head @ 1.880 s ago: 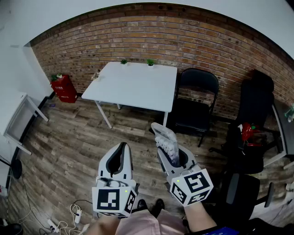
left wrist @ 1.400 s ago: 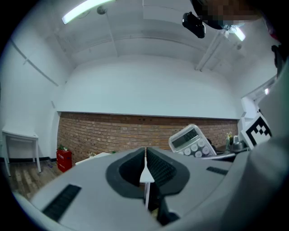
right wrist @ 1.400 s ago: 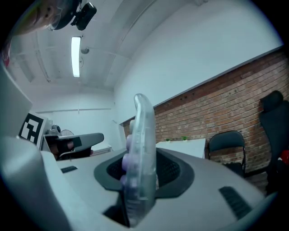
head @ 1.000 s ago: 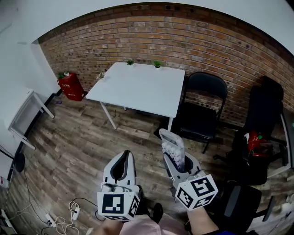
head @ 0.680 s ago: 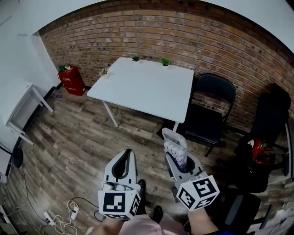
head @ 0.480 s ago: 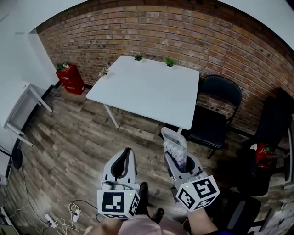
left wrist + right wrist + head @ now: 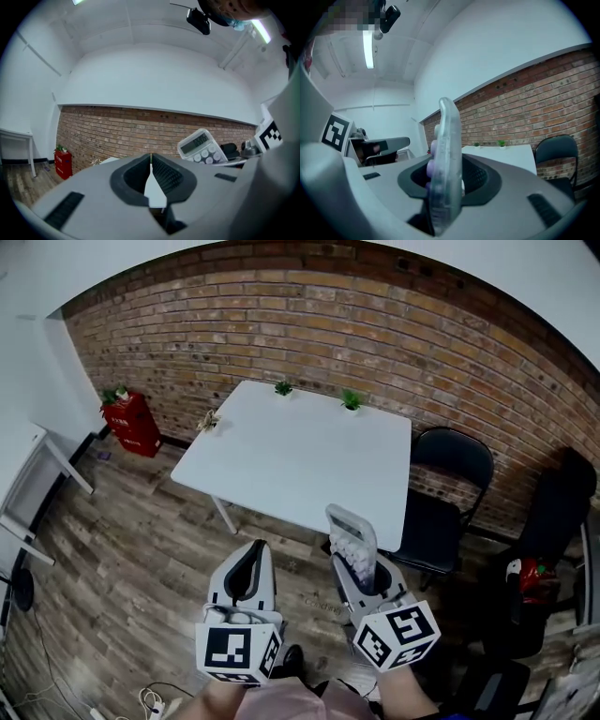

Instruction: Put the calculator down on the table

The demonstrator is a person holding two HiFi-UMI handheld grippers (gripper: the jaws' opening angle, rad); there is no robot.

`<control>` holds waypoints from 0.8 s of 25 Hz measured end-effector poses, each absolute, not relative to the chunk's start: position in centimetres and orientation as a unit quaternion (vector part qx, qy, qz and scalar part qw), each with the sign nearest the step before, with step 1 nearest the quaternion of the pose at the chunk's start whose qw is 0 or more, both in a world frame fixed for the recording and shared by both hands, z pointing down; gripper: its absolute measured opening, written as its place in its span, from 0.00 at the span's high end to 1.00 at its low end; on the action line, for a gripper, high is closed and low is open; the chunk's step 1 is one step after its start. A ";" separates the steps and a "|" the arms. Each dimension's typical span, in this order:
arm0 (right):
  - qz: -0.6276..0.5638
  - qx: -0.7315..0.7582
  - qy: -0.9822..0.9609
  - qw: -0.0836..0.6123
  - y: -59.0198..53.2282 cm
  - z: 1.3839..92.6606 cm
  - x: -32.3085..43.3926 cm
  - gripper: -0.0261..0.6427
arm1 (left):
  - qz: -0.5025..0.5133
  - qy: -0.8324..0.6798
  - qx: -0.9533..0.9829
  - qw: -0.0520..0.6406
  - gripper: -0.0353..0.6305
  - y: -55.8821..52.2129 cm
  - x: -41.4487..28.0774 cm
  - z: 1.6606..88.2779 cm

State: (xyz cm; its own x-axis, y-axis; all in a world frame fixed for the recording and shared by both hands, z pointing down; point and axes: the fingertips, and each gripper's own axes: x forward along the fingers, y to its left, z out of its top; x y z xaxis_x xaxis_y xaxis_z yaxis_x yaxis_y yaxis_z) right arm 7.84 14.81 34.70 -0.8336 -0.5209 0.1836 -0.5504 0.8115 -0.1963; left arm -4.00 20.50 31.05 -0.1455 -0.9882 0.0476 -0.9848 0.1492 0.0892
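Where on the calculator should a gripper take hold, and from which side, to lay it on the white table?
Grip the bottom end, coming in from the end opposite the display. The calculator is a thin flat slab, so pads on its keyed front and its back probably hold it most firmly. The right gripper grips it this way, which leaves the display end free to meet the table first.

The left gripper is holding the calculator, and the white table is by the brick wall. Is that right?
Not quite. It is the right gripper that holds the calculator; the right gripper view shows its jaws shut on it. The left gripper is shut with nothing in it. The white table is by the brick wall, as you said.
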 end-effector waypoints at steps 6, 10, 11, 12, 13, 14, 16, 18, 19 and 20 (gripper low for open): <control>0.119 0.298 -0.945 0.057 12.1 34.4 6.0 0.76 | -0.017 -0.747 0.663 0.038 0.92 17.7 -6.1 30.6; 0.124 0.308 -0.942 0.056 10.2 34.7 5.2 0.76 | -0.008 -0.742 0.669 0.043 0.92 15.7 -7.0 31.4; 0.126 0.310 -0.941 0.057 9.7 34.9 5.0 0.76 | -0.007 -0.741 0.670 0.044 0.92 15.1 -7.2 31.6; 0.127 0.312 -0.940 0.058 9.2 35.1 4.9 0.76 | -0.005 -0.740 0.671 0.046 0.92 14.5 -7.3 31.8; 0.129 0.313 -0.939 0.060 8.6 35.4 4.9 0.76 | -0.003 -0.738 0.673 0.047 0.92 13.9 -7.4 32.1; 0.131 0.314 -0.938 0.061 8.1 35.6 4.8 0.76 | 0.000 -0.737 0.675 0.049 0.92 13.3 -7.5 32.3; 0.136 0.316 -0.937 0.060 6.6 35.9 4.7 0.76 | 0.005 -0.734 0.678 0.050 0.91 11.8 -7.5 32.7; 0.140 0.320 -0.935 0.058 4.8 36.2 4.5 0.76 | 0.010 -0.731 0.681 0.050 0.92 9.9 -7.7 33.1; 0.143 0.321 -0.934 0.058 3.8 36.5 4.3 0.76 | 0.014 -0.729 0.682 0.051 0.92 8.9 -7.8 33.5; 0.147 0.322 -0.933 0.058 2.8 36.9 4.1 0.76 | 0.018 -0.728 0.683 0.054 0.92 7.9 -8.0 33.9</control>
